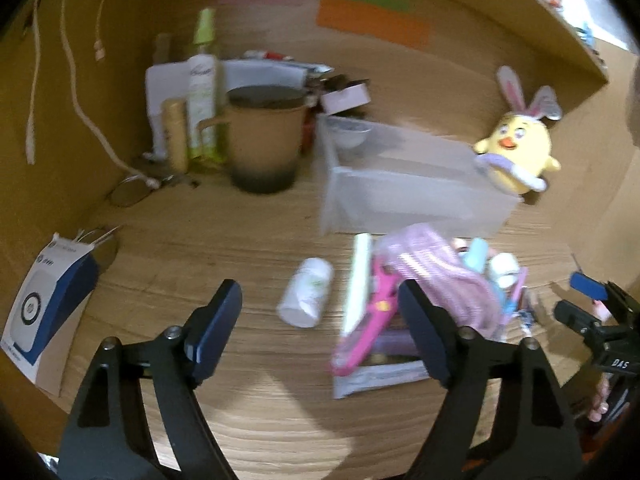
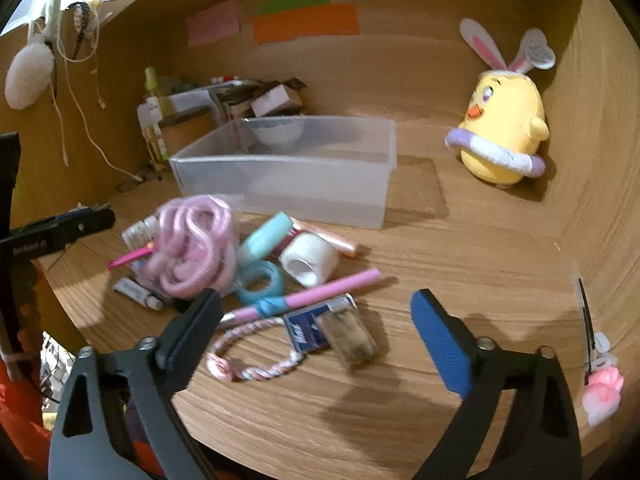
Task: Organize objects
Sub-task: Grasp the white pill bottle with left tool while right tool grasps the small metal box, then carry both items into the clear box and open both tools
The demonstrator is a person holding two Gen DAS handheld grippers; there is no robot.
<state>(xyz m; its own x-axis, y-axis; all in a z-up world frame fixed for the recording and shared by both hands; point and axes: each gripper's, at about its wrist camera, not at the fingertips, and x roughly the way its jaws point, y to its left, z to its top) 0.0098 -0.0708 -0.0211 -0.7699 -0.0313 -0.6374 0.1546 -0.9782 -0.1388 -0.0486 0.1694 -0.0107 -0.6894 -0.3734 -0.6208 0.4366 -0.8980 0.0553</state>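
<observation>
Both pairs of tongs stand apart with nothing between their pads. In the left wrist view the left tongs [image 1: 320,316] fill the lower frame, and a white pill bottle [image 1: 306,298] lies on its side on the wooden worktop [image 1: 248,240] in the gap ahead of them. Their right pad sits against the edge of the clutter pile, beside pink scissors [image 1: 368,320] and a coiled pink cord [image 1: 436,276].

In the right wrist view the right tongs [image 2: 316,316] hover in the lower frame over the near end of the pile: a blue card [image 2: 306,330] whose print is too blurred to read, a pink pen [image 2: 320,292] and a braided cord loop [image 2: 256,356] lie just ahead of their left pad. Further up are a white tape roll [image 2: 310,260] and a teal tape ring [image 2: 260,280].

Behind the pile stands a clear plastic bin [image 2: 288,168], centre frame, with a small bowl [image 2: 276,130] in its far end. A yellow chick plush [image 2: 502,132] with rabbit ears sits at upper right, well apart. In the left wrist view a brown mug [image 1: 264,140] and bottles stand at upper centre; the right tongs' body at the right edge reads "DAS".
</observation>
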